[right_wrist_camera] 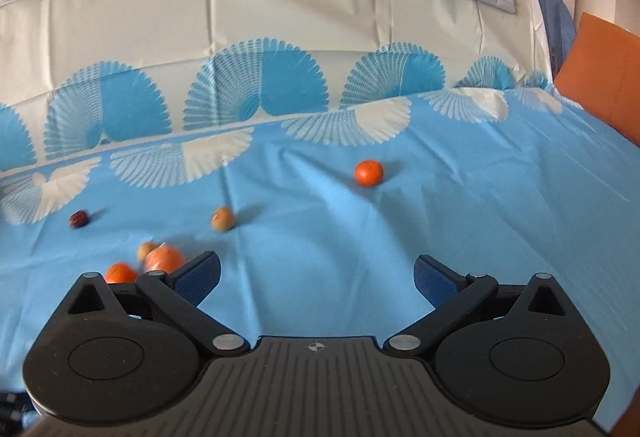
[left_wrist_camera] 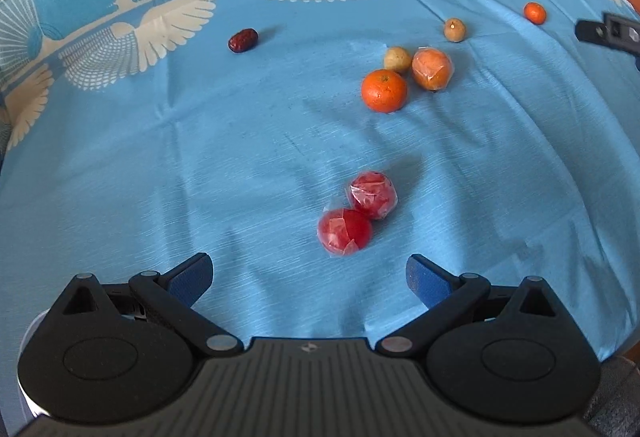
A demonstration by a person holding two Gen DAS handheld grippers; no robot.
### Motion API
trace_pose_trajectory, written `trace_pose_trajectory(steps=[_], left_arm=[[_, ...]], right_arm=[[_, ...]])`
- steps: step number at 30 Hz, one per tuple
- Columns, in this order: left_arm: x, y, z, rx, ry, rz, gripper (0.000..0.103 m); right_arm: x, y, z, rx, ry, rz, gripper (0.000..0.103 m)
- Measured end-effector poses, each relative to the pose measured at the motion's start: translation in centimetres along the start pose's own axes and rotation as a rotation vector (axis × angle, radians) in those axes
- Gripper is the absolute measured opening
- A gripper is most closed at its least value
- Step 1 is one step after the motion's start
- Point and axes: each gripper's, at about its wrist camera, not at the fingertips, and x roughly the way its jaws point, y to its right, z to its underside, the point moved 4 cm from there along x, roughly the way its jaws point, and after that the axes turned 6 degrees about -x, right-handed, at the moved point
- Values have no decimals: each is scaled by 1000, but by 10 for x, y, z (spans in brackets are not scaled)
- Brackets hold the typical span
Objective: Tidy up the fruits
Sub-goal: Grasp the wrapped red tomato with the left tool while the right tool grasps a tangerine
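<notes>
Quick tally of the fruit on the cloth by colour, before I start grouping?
Red, plastic-wrapped: 2
Orange: 3, namely bare large orange, wrapped orange fruit, small orange
Tan-brown small round: 2
Dark red date: 1
Total: 8

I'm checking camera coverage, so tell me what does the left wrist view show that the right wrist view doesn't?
Only the left wrist view shows the two wrapped red fruits just ahead of the open left hand-held gripper.

Only the right wrist view shows the orange panel at the far right and the open right hand-held gripper with its fingers.

Both show the blue patterned cloth, the small tangerine, the dark red date, the two tan fruits and the orange cluster.
</notes>
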Motion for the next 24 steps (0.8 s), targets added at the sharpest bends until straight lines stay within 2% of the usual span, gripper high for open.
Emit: trace_pose_trajectory(steps=[3, 6, 9, 12, 13, 15, 16, 17, 18, 19, 24], left_arm=[[15, 1, -5, -20, -14, 13, 103], [26, 3, -9, -33, -38, 18, 103], [35, 5, -7, -28, -59, 27, 103], [35, 6, -5, -20, -37, 27, 102], [32, 6, -5, -21, -16, 13, 97], [24, 6, -5, -31, 30, 23, 78], [22, 5, -5, -42, 27, 50, 58], [21, 4, -6, -59, 9, 86, 37], [20, 3, -6, -80, 4, 111, 35], [19, 2, -8, -93, 7, 118, 35], [-2, 1, -11, -90, 72, 110, 35]], right_arm=[[71, 21, -21, 75, -47, 26, 102], [134, 40, -34, 105, -95, 102, 102], [178, 55, -37, 161, -156, 147, 102], [207, 60, -32, 180, -218, 134, 103], [209, 56, -31, 140, -195, 147, 102], [211, 52, -33, 81, -172, 150, 101], [208, 51, -34, 77, -155, 140, 97], [204, 49, -34, 83, -139, 113, 73], [198, 48, -36, 83, -127, 115, 46], [194, 46, -37, 76, -131, 116, 36], [169, 41, -34, 56, -121, 137, 36]])
